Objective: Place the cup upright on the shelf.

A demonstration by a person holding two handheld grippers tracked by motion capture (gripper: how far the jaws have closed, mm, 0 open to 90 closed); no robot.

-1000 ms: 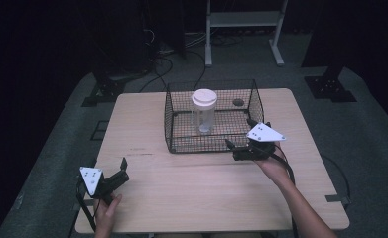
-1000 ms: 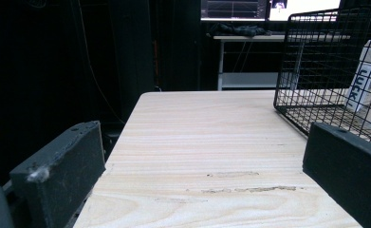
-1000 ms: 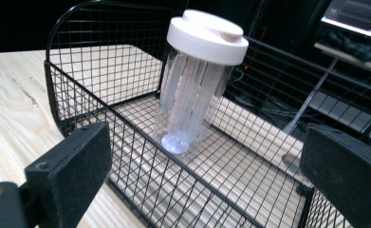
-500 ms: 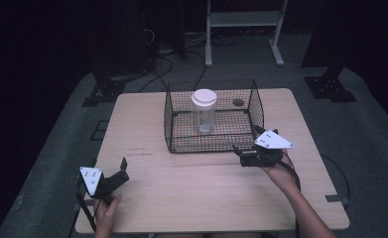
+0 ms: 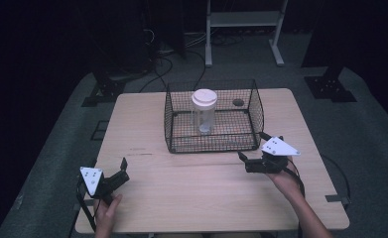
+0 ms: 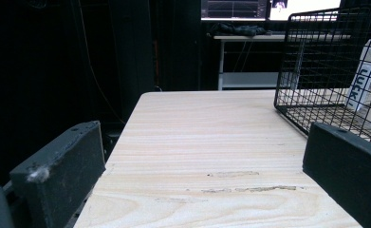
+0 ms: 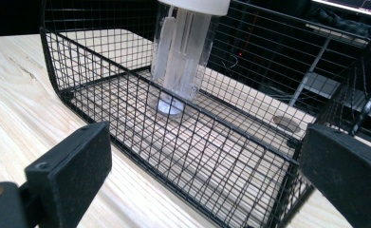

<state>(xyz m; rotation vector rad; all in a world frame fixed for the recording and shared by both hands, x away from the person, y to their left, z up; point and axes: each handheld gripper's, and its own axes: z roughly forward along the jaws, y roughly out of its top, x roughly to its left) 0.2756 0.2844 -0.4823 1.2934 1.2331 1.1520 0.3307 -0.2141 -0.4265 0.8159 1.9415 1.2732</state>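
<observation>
At frame centre, the right gripper [image 5: 247, 157] (fingers apart) nears the wire basket [image 5: 212, 146]; approach its jar [image 5: 204, 110] from above.

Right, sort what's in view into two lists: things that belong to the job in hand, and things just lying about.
Part of the job:
- wire basket
- clear jar with white lid, standing upright inside the basket
- right gripper, open, near the basket's front corner
- left gripper, open, at the table's near left

Just lying about:
- dark round spot on the table behind the basket
- white shelf frame on the floor beyond
</observation>
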